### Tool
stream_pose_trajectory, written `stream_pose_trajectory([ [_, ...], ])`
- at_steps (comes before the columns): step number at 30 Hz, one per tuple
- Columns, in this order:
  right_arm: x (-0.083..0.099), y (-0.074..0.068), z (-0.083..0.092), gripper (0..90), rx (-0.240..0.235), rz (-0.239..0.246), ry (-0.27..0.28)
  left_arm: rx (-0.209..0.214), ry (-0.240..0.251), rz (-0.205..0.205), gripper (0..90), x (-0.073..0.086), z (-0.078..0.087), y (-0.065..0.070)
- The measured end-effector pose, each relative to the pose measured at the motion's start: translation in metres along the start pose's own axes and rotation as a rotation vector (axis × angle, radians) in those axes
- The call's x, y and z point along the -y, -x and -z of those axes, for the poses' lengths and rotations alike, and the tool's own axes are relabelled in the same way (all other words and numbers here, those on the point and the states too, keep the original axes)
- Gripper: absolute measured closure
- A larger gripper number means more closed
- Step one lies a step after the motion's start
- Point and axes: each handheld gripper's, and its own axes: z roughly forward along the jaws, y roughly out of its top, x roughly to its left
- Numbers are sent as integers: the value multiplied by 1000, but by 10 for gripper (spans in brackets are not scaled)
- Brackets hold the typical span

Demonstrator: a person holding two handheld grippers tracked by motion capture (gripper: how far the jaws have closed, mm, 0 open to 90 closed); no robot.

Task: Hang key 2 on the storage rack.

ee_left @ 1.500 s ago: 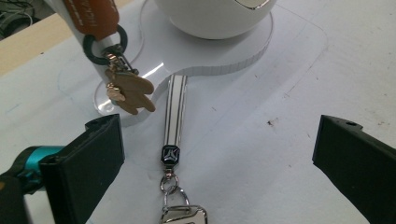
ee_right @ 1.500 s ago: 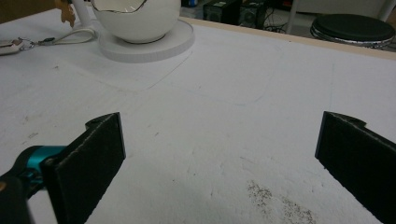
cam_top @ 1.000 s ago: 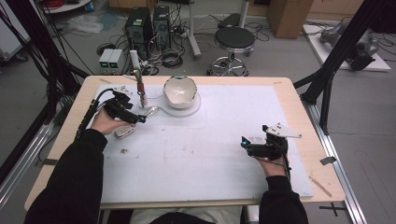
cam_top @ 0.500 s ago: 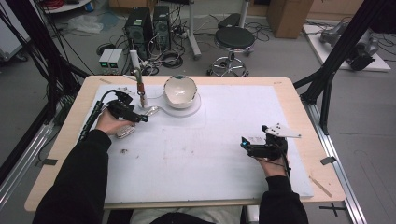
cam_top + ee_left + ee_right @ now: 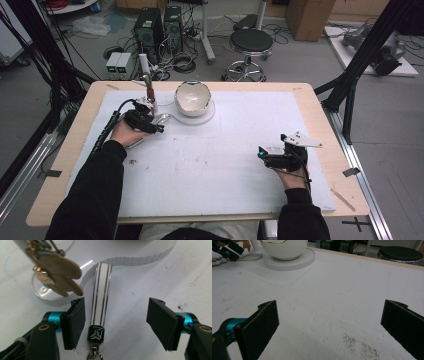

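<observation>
Left gripper view shows the left gripper (image 5: 117, 323), jaws apart and just closing, straddling the striped strap (image 5: 101, 295) on the far-left mat, its long axis running away between them, nearer one pad.

Your left gripper (image 5: 161, 129) sits at the table's (image 5: 320, 115) far left, its jaws either side of a strap (image 5: 100, 295) lying flat on the mat (image 5: 225, 165). Just right of it a bowl (image 5: 191, 98) stands on a round base (image 5: 207, 116) (a small stand (image 5: 148, 90) rises behind the gripper). Your right gripper (image 5: 261, 154) rests well apart, near right.
</observation>
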Motion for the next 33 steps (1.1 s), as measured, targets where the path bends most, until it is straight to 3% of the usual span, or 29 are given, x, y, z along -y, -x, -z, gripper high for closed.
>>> stream_pose_trajectory([
  [7,0,0,0,6,3,0,-2,-3,21,8,405,-4,-6,2],
  [12,0,0,0,6,1,4,-2,-48,-3,-12,422,-9,-9,2],
  [17,0,0,0,6,1,3,-6,-51,-40,-30,453,-10,-18,4],
  [19,0,1,0,6,2,5,-7,-48,-35,-25,480,-10,-18,4],
  [21,0,1,0,6,0,7,-7,-76,-35,-40,573,-11,-17,5],
  [24,0,0,-1,6,1,11,-8,-87,-37,-63,724,-10,-16,6],
  [29,0,1,0,6,2,11,-8,-101,-41,-121,746,-12,-10,11],
  [33,0,1,0,6,5,14,-5,-89,-20,-138,747,-15,0,13],
])
